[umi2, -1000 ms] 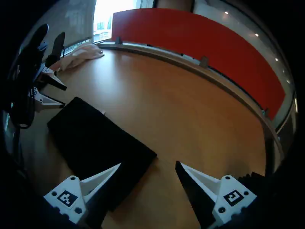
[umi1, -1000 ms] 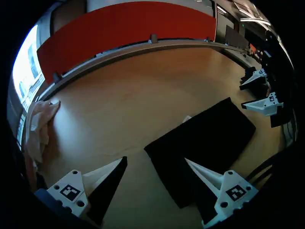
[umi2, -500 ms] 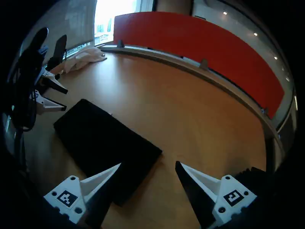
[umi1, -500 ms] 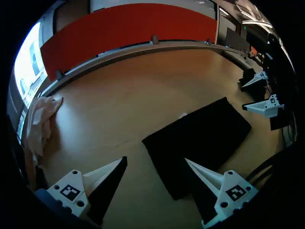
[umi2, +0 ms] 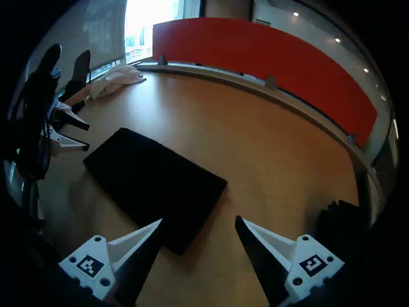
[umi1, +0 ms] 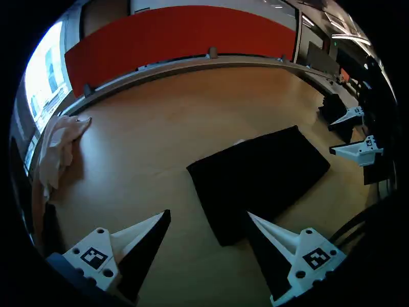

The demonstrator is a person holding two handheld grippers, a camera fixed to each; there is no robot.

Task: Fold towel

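Observation:
A black towel lies folded into a flat rectangle on the wooden table. In the left gripper view my left gripper is open and holds nothing; its right fingertip hangs just short of the towel's near corner. Across the towel, my right gripper stands open beside the far short edge. In the right gripper view the towel lies ahead and to the left. My right gripper is open over the towel's near edge and grips nothing. The left gripper is open at the towel's far left end.
A pale pink cloth lies crumpled at the table's edge near the window. A red partition runs along the table's far rim. A dark pile sits at the right in the right gripper view.
Both grippers have drawn back from the towel, which now lies farther ahead of the fingers in each view. The towel stays flat and both grippers stay open.

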